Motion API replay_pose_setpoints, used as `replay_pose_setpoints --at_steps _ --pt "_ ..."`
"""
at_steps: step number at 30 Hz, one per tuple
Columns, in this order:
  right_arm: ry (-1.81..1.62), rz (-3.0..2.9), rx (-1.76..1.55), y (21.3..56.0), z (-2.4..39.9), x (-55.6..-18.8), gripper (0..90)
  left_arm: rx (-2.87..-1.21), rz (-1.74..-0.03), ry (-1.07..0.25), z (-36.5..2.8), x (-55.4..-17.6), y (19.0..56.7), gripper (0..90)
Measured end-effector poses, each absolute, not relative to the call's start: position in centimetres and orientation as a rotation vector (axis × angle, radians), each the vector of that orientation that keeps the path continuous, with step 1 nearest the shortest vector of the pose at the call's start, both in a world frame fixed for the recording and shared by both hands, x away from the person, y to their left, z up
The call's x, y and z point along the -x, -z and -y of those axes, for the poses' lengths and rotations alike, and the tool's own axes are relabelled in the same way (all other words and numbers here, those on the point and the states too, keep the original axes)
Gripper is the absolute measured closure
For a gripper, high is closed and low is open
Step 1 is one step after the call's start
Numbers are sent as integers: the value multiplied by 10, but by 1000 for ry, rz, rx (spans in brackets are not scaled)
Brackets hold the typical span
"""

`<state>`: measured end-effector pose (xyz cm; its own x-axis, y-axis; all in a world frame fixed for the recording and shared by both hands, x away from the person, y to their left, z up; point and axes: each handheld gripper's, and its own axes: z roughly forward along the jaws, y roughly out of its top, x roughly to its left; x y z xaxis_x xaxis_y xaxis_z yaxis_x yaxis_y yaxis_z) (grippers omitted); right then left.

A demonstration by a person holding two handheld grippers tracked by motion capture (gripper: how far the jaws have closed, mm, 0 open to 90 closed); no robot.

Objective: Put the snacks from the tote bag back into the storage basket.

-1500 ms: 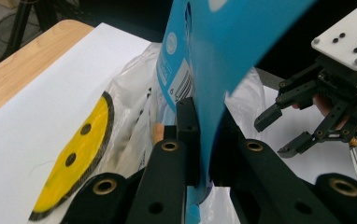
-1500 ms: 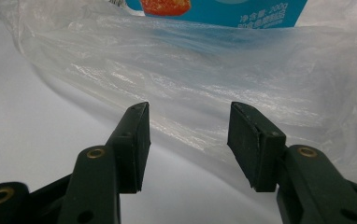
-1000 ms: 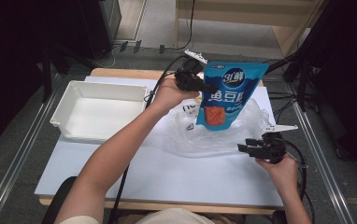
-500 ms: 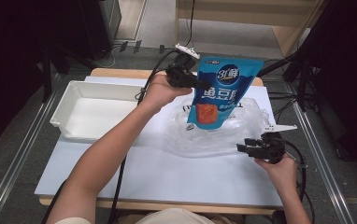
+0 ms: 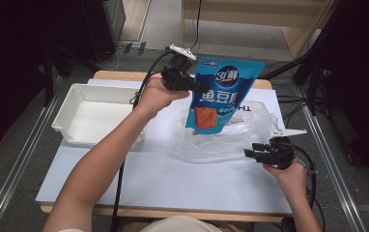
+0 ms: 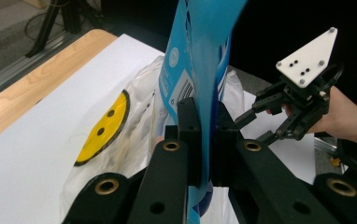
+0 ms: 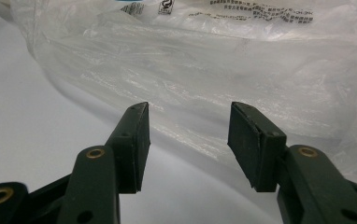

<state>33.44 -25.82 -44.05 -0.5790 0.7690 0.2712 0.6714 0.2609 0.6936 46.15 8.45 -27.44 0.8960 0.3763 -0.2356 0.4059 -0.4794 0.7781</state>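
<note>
The left hand-held gripper (image 5: 199, 87), at the upper centre of the high view, is clamped on the left edge of a blue snack pouch (image 5: 221, 96). The pouch hangs upright in the air above a crumpled clear plastic bag (image 5: 250, 128) that lies on the white tabletop (image 5: 173, 179). In the left gripper view both black jaws press flat against the pouch's edge (image 6: 200, 70), with the bag and a yellow disc (image 6: 103, 127) inside it just below.

The right hand-held gripper (image 5: 251, 153), at the lower right of the high view, rests low near the bag's nearer rim with its jaws spread and nothing between them; in its own view the bag's film (image 7: 214, 74) lies just ahead of the open tips (image 7: 188, 140).

The step in hand looks like carrying the pouch clear of the bag, probably toward the white tray (image 5: 74, 116) at the left of the frame. To do it well, the left grip should hold firm, since the pouch is pinched at one edge only and can swing or slip. Lifting straight up until the pouch's bottom corner is free of the film avoids dragging the bag along. The right gripper could close on the bag's rim to pin it down.
</note>
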Motion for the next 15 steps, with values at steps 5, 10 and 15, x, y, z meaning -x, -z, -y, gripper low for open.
replay_pose_setpoints --at_steps 5,10,15 --pt "-1224 -2398 -1372 440 257 -335 498 -2120 -576 26 -98 -459 272 878" --pt "-1229 -2402 -1370 440 256 -337 498 -2107 -591 18 -111 -458 269 878" --pt "-1231 -2410 -1364 441 254 -339 498 -2100 -601 11 -120 -456 265 880"
